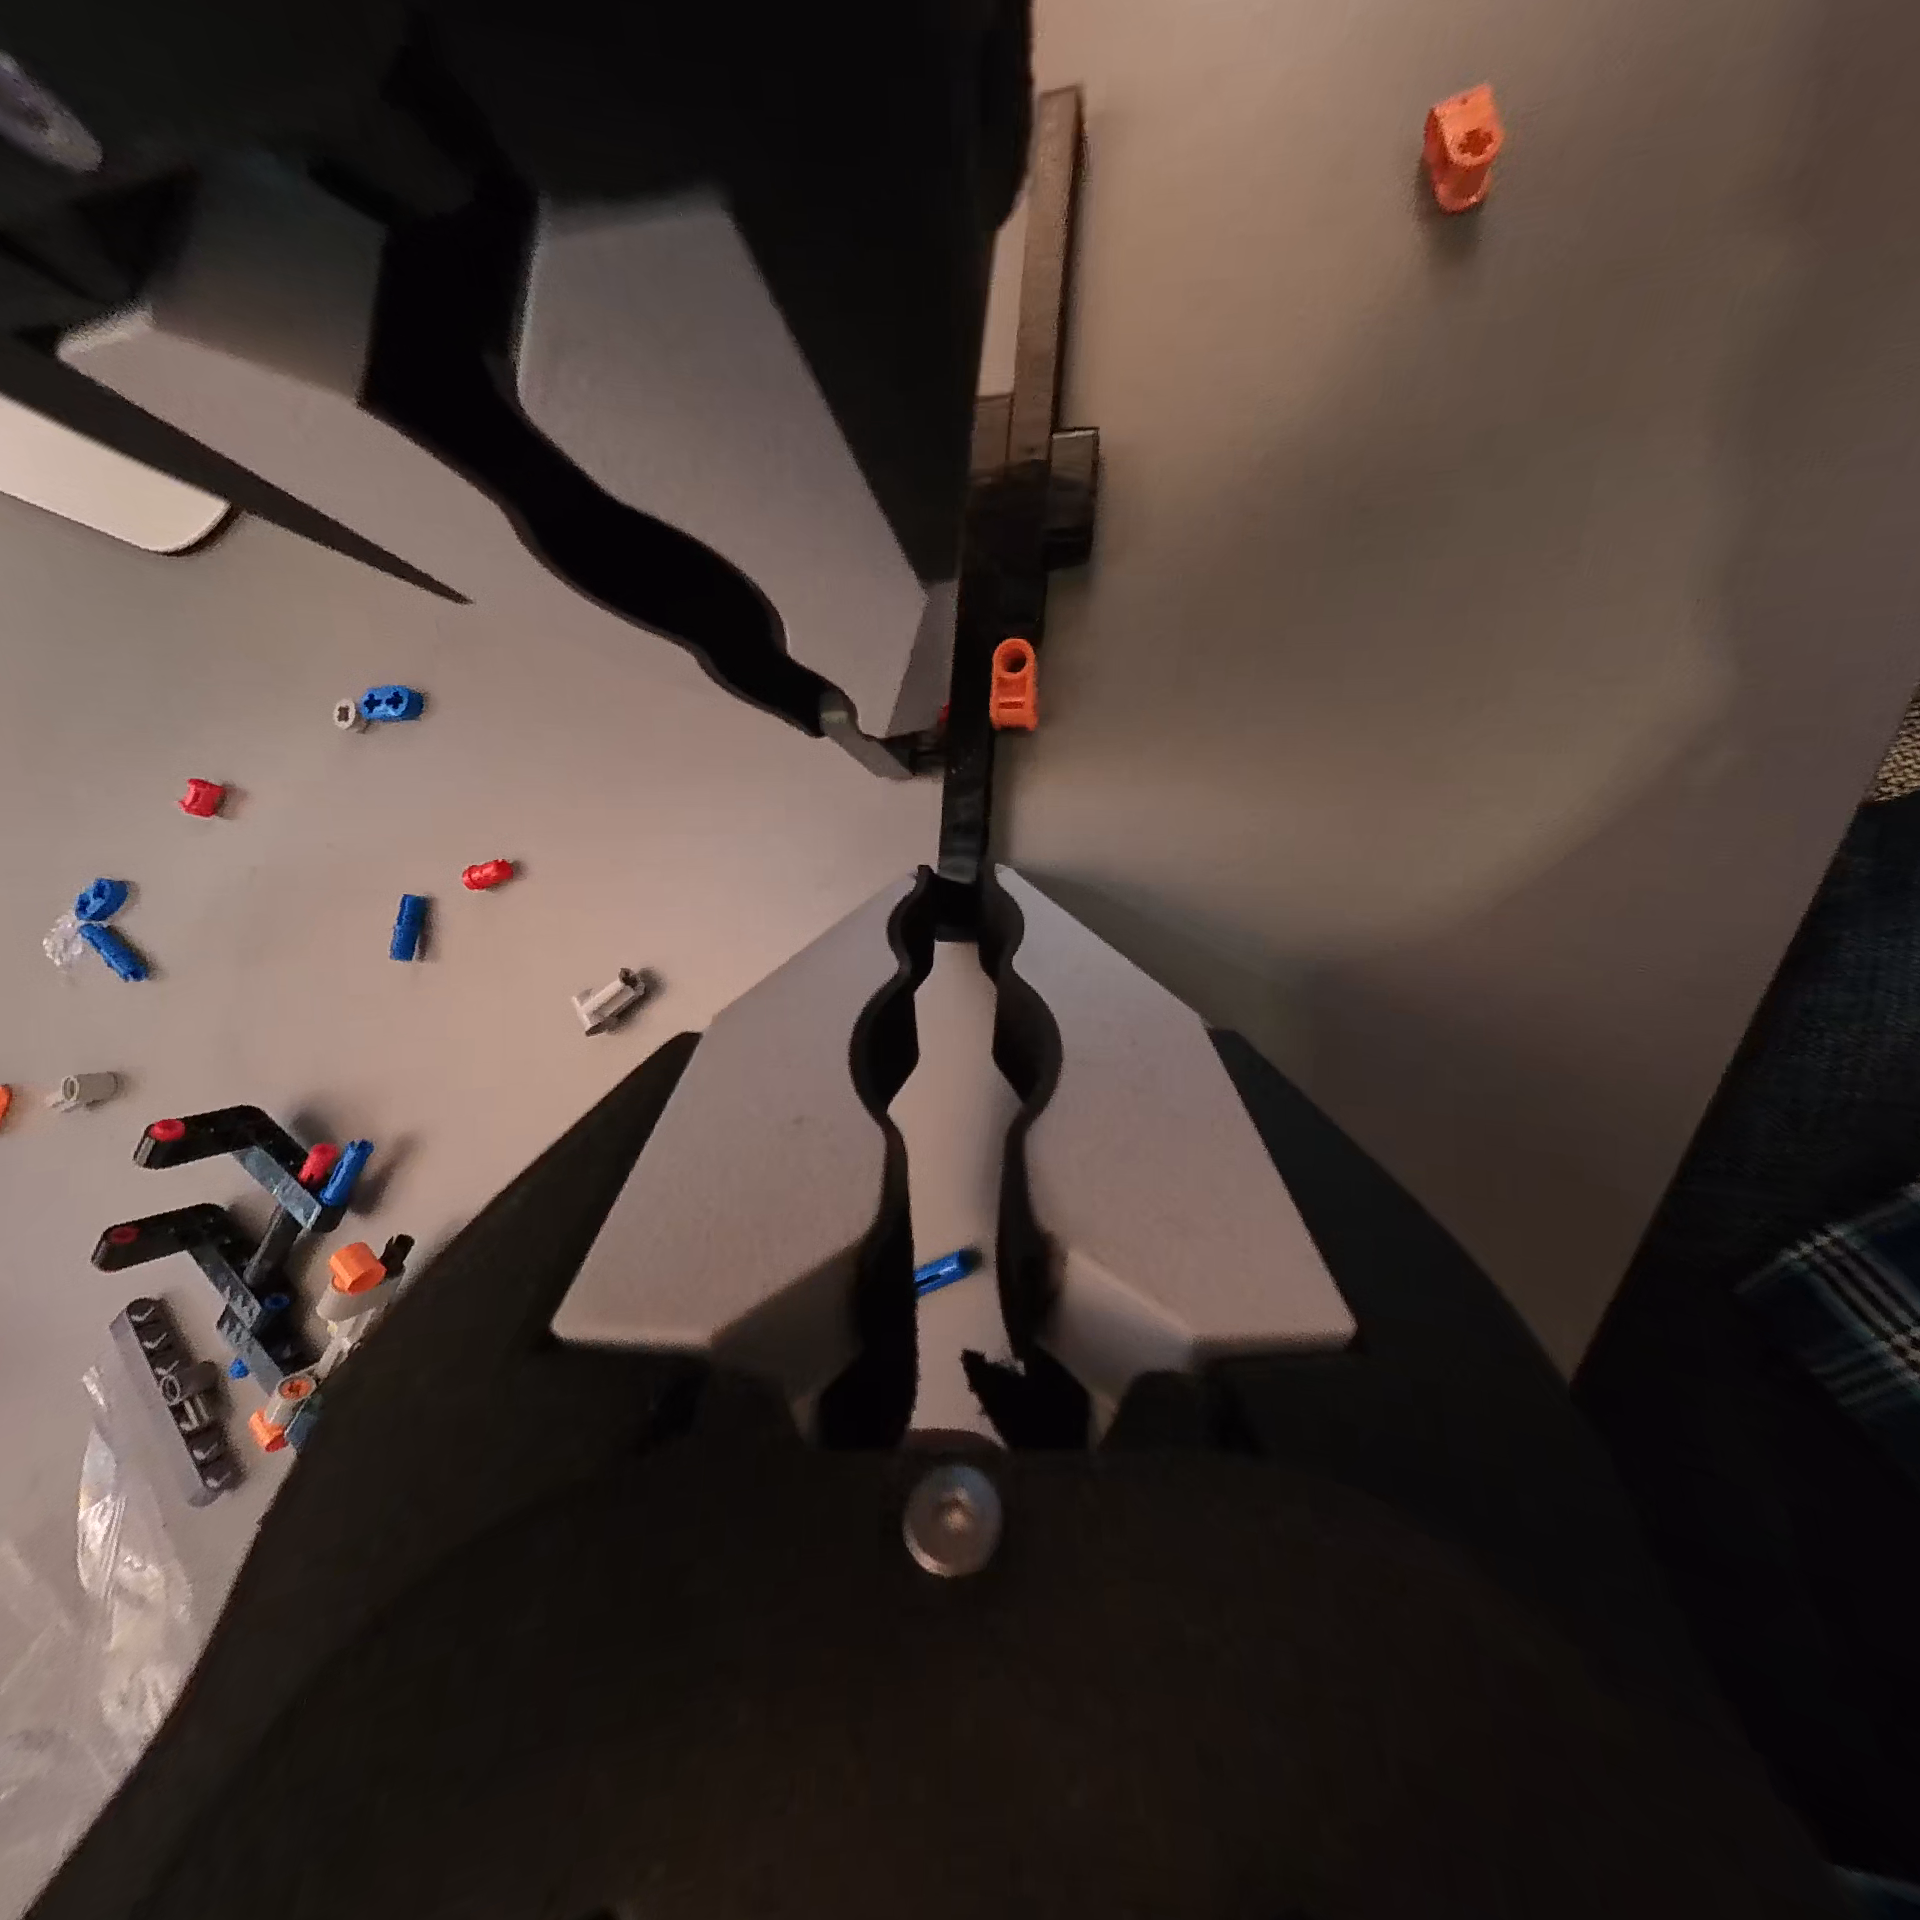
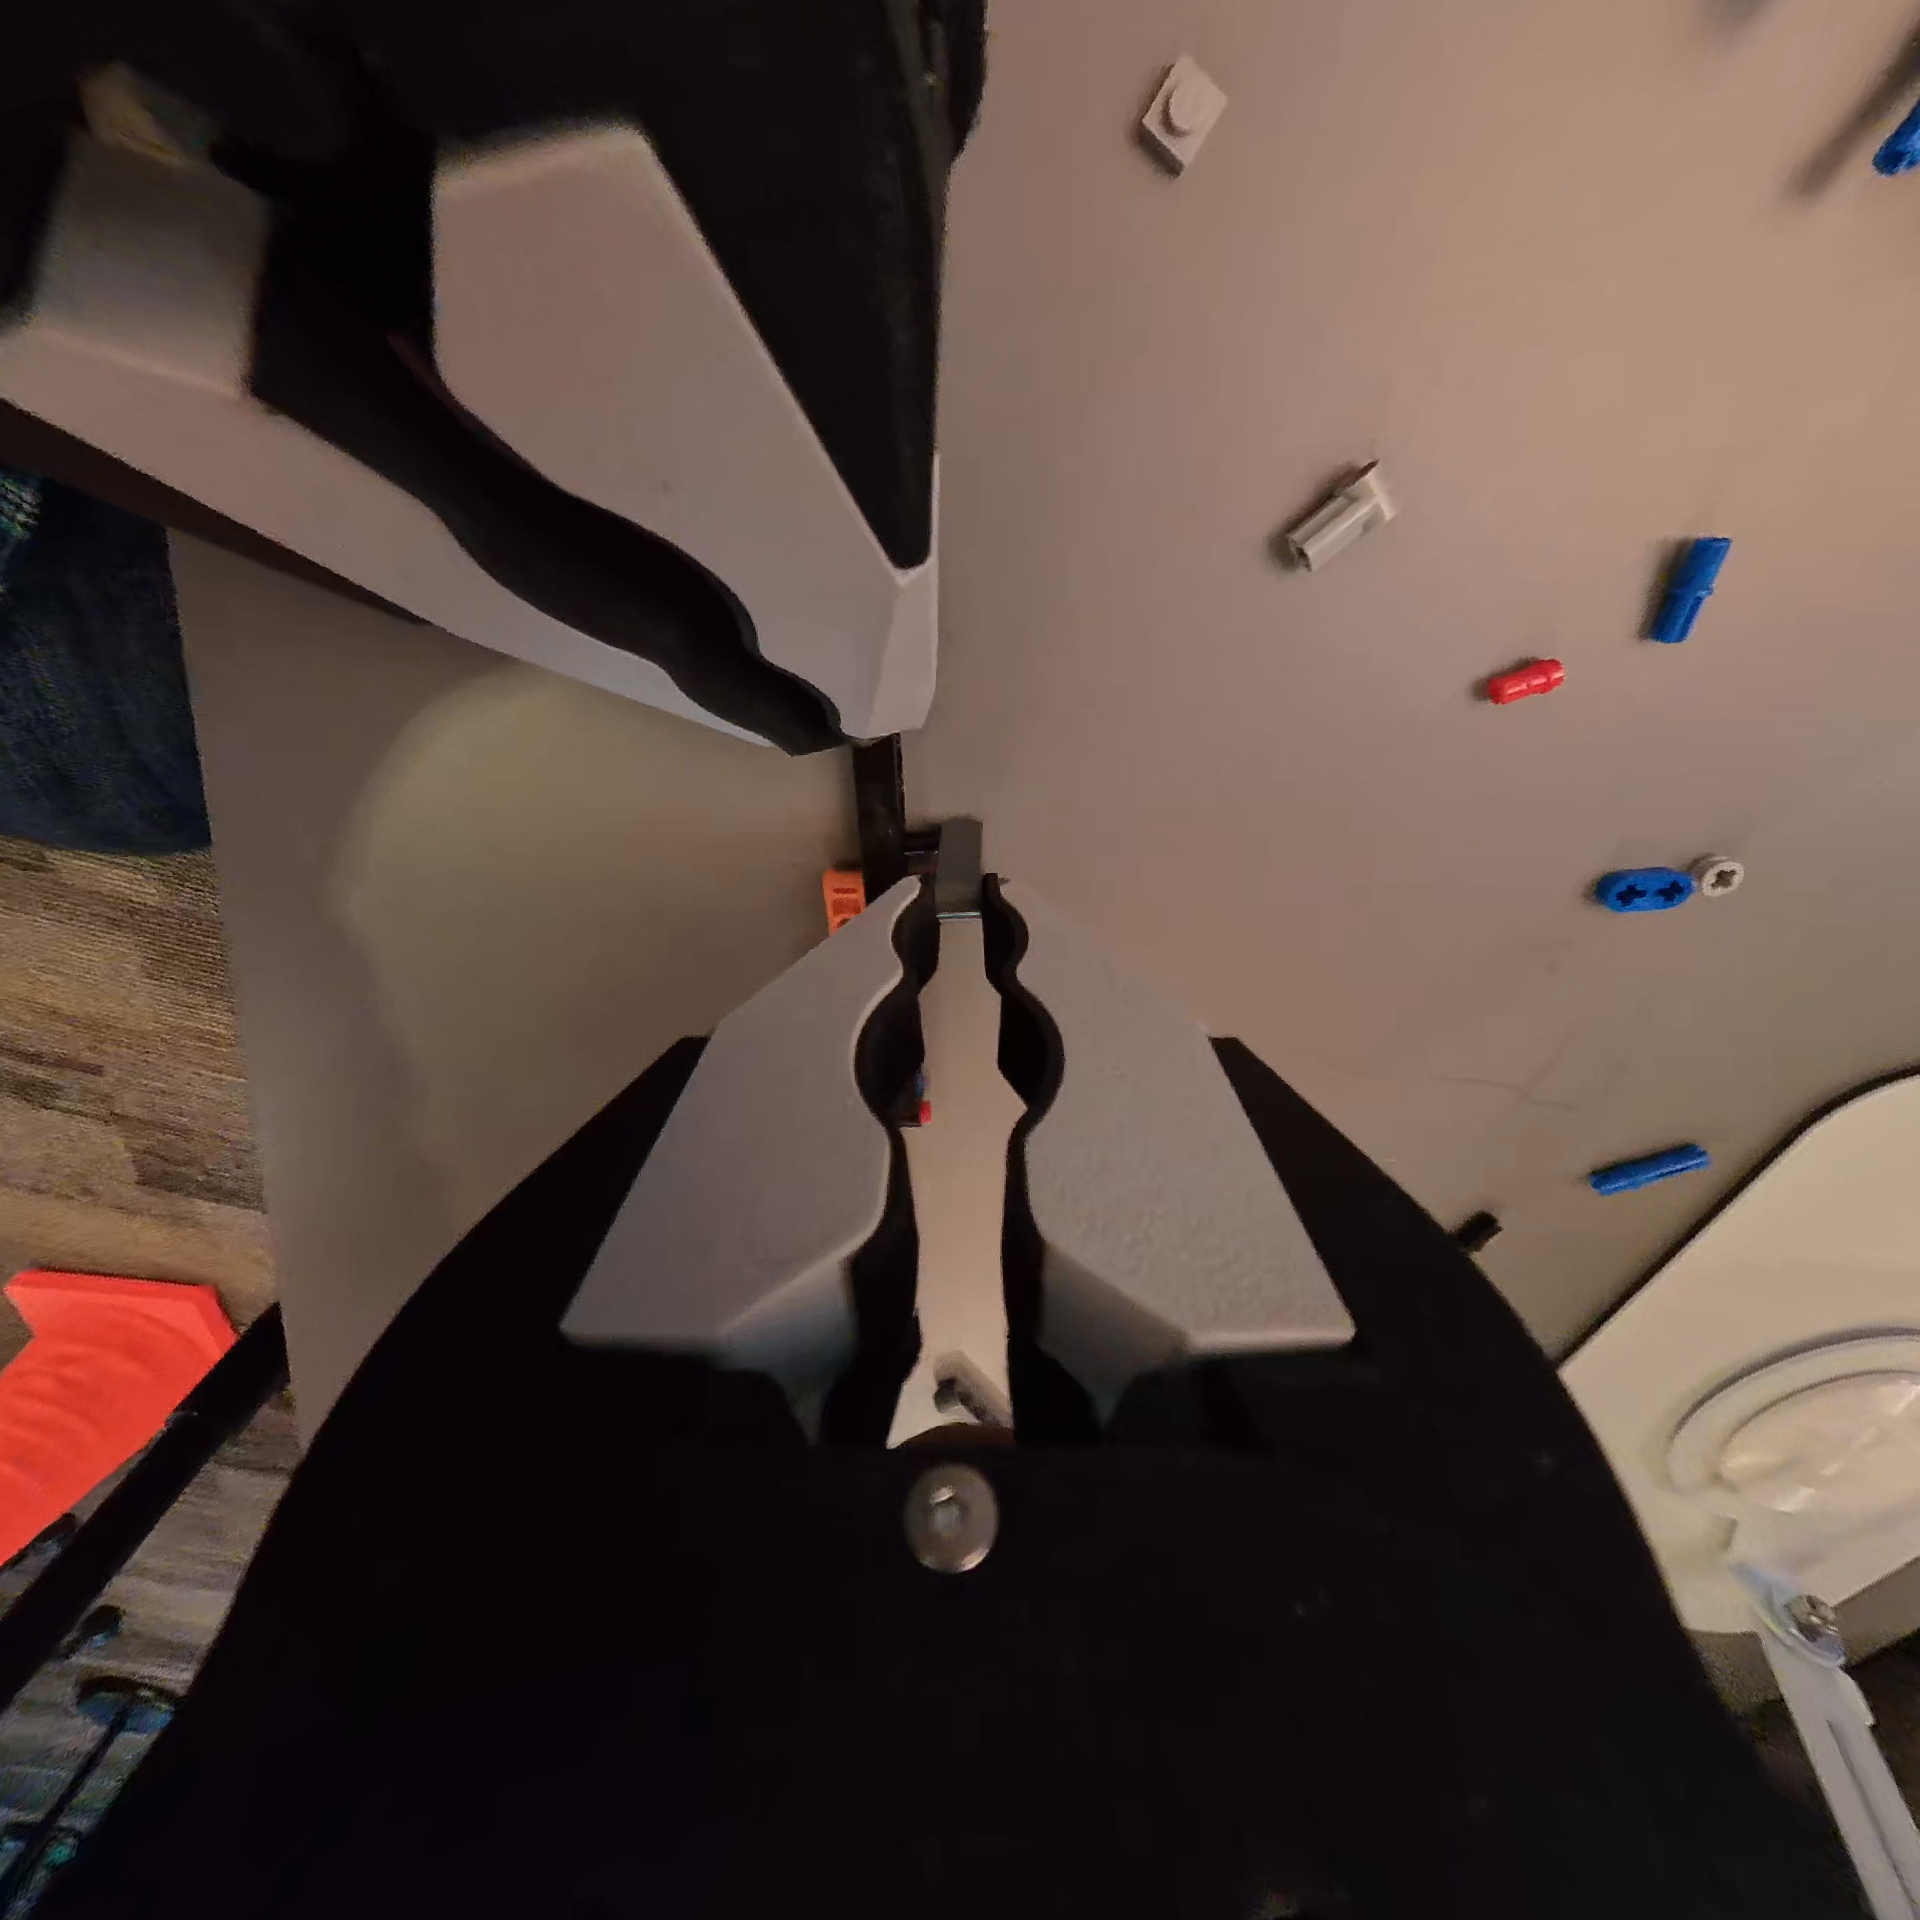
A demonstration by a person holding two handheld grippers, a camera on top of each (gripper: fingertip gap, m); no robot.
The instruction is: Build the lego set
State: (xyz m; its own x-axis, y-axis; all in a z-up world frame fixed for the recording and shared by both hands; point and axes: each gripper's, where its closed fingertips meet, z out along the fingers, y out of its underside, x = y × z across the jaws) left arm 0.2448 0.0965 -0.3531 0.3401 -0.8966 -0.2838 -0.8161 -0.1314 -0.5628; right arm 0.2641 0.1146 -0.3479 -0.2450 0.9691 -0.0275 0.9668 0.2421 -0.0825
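The left claw (image 1: pixel 954 896) is closed on the near end of a long black beam (image 1: pixel 966 790), which is held above the grey bench (image 1: pixel 1351 520) and runs away from the camera. An orange connector (image 1: pixel 1013 684) is fixed to the right side of this beam, partway along it. The right claw (image 1: pixel 878 743) is seen coming in from the upper left in the left wrist view, its tips pinching a small grey piece (image 1: pixel 868 738) that is pressed against the left side of the beam, just across from the orange connector. In the right wrist view the right claw (image 2: pixel 956 902) is shown clamped on the same grey piece (image 2: pixel 958 868), which touches the black beam (image 2: pixel 881 805) at a dark peg; the orange connector (image 2: pixel 844 899) is partly hidden behind the left finger. The left claw (image 2: pixel 831 717) is seen there reaching in from the upper left. A second orange connector (image 1: pixel 1463 149) lies alone on the far right of the bench, well apart from the beam. Loose blue pins (image 1: pixel 408 927) and red pins (image 1: pixel 486 874) are scattered on the left of the bench, and a cluster of black, grey and blue parts (image 1: pixel 249 1236) lies at the near left beside a clear plastic bag (image 1: pixel 83 1621).
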